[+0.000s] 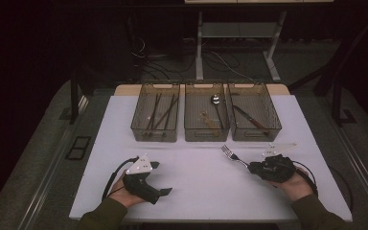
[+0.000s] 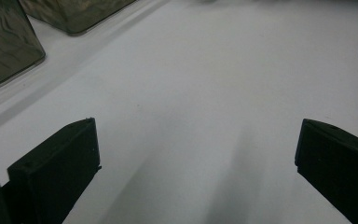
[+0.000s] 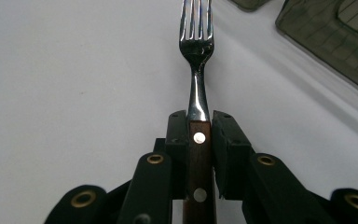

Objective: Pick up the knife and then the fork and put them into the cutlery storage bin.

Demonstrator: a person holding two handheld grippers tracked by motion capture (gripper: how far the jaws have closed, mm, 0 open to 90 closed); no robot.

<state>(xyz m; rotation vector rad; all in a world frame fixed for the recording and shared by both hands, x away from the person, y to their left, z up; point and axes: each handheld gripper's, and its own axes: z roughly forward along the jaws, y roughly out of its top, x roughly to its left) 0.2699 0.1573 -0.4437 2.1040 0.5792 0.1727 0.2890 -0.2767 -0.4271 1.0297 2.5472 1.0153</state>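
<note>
- Your right gripper [image 1: 253, 166] is clamped on the fork [image 1: 234, 156]: in the right gripper view both pads press the wooden, riveted handle [image 3: 198, 163] from either side.
- The fork sits at the near right of the white table [image 1: 196, 182], its tines [image 3: 196, 21] pointing far and left toward the bins. From the high view you cannot tell whether the tines touch the tabletop or hang just above it.
- The near end of the fork handle is cut off at the bottom of the right gripper view and hidden under your right hand [image 1: 294, 184] in the high view.
- Your left gripper [image 1: 163, 178] rests at the near left with its jaws spread wide and nothing between them; the left gripper view has only bare table between the two black pads [image 2: 58, 170].
- Three smoky see-through bins stand side by side at the far edge: the left bin [image 1: 155, 111], the middle bin [image 1: 206, 111] and the right bin [image 1: 254, 111].
- The left bin holds thin dark sticks [image 1: 158, 112], too dim to name for certain.
- The middle bin holds a spoon [image 1: 216, 103] and a second, paler piece that is hard to make out.
- The right bin holds a dark long-handled utensil [image 1: 249, 119]; its working end blurs into the bin wall.
- In both gripper views the bins are cropped to corners, and the room beyond the table is too dark to read beyond cables and a table frame.
</note>
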